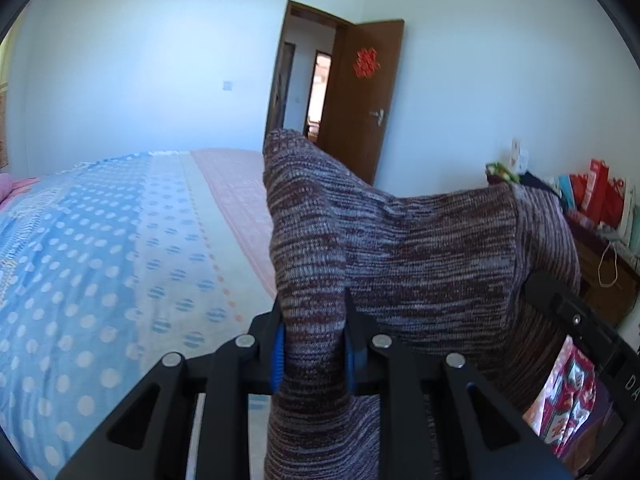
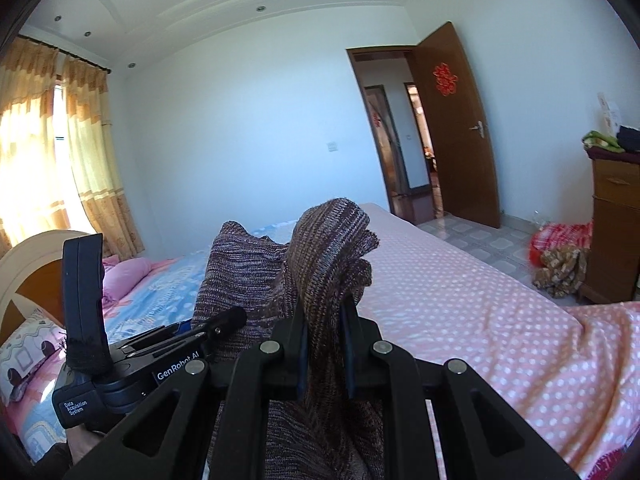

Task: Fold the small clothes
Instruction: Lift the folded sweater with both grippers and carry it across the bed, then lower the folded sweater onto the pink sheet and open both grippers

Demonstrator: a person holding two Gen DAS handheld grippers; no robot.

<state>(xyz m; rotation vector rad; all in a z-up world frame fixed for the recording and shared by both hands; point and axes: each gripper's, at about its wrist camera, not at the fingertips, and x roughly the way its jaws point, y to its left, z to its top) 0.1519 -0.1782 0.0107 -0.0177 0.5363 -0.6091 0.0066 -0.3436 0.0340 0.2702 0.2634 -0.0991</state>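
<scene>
Knit garment (image 1: 420, 248): lifted above bed (image 1: 120, 240), frame centre; left gripper (image 1: 314, 344), right gripper (image 2: 324, 356) each clamping bunched edge. No fold visible; folding remains.

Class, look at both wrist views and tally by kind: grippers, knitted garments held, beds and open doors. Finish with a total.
Grippers: 2, left gripper and right gripper
Knitted garment: 1, held by both
Bed: 1
Open door: 1
Total: 5
</scene>
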